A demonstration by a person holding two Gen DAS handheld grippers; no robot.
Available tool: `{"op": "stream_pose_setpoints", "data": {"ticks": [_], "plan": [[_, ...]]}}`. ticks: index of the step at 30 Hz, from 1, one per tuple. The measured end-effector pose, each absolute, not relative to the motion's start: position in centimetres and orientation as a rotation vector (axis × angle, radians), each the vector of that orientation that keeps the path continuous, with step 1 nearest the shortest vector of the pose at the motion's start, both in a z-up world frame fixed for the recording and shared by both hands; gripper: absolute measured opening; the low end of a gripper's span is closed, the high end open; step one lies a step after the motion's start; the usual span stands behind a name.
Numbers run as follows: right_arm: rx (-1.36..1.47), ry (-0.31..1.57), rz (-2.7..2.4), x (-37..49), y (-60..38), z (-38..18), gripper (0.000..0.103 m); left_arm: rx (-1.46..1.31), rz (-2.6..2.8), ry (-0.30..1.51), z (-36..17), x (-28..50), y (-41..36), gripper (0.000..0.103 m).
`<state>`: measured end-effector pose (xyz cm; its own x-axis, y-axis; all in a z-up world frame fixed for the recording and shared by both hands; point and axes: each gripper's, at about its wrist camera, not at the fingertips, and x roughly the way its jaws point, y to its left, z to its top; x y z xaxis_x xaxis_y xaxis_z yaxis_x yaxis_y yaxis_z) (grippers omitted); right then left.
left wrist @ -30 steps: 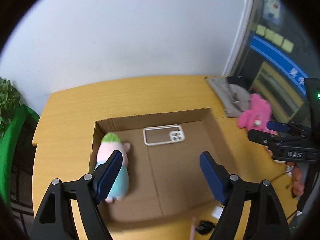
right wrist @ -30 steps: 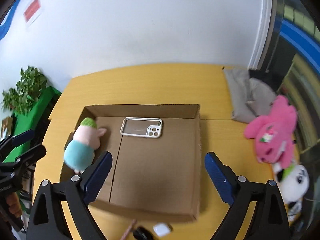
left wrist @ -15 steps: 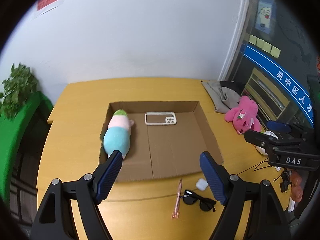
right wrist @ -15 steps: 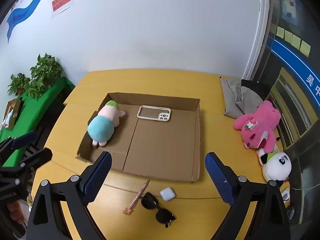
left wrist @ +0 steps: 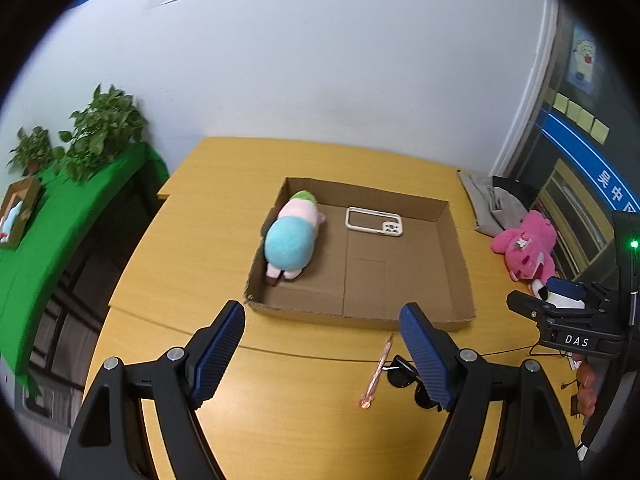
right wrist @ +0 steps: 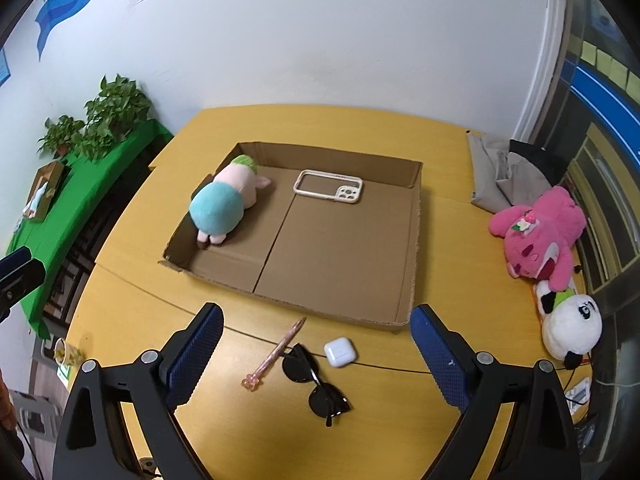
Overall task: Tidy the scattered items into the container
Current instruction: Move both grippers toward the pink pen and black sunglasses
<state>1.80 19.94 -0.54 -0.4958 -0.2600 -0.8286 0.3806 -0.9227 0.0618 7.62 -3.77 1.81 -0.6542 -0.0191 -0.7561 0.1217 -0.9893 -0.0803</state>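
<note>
A shallow cardboard box [right wrist: 416,236] [left wrist: 460,256] lies on the yellow table. In it are a pink and teal plush [right wrist: 224,204] [left wrist: 292,236] and a white phone case [right wrist: 330,186] [left wrist: 374,222]. In front of the box lie a pink pen [right wrist: 276,354] [left wrist: 378,372], black sunglasses [right wrist: 316,380] [left wrist: 404,378] and a white earbud case [right wrist: 340,352]. My left gripper [left wrist: 322,350] and right gripper [right wrist: 316,354] are both open and empty, held above the table's near side. The right gripper also shows at the left wrist view's right edge [left wrist: 560,308].
A pink plush [right wrist: 540,232] [left wrist: 528,248] and a panda plush [right wrist: 572,324] lie at the table's right edge. Grey cloth [right wrist: 504,172] sits at the back right. A green-covered shelf with plants [right wrist: 100,120] stands to the left.
Both grippers have pulled back and up from the box. The pen, sunglasses and earbud case have come into view in front of it.
</note>
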Motion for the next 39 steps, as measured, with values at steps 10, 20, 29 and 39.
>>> {"op": "stream_pose_setpoints", "data": {"ticks": [10,20,29,39], "plan": [[1.291,0.167,-2.425,2.9,20.6,-0.3,0.097,1.3,-2.806,0.147,1.1,8.0,-2.7,0.08],[1.396,0.136,-2.411,3.5,22.7,-2.9,0.097,1.499,-2.856,0.167,-3.6,4.4,-1.9,0.08],[1.525,0.137,-2.316,4.3,24.0,-9.7,0.097,1.787,-2.871,0.104,-10.8,0.6,1.1,0.08],[1.576,0.339,-2.16,5.4,22.1,-20.8,0.096,2.189,-2.864,0.188,-20.2,-2.9,4.5,0.08]]}}
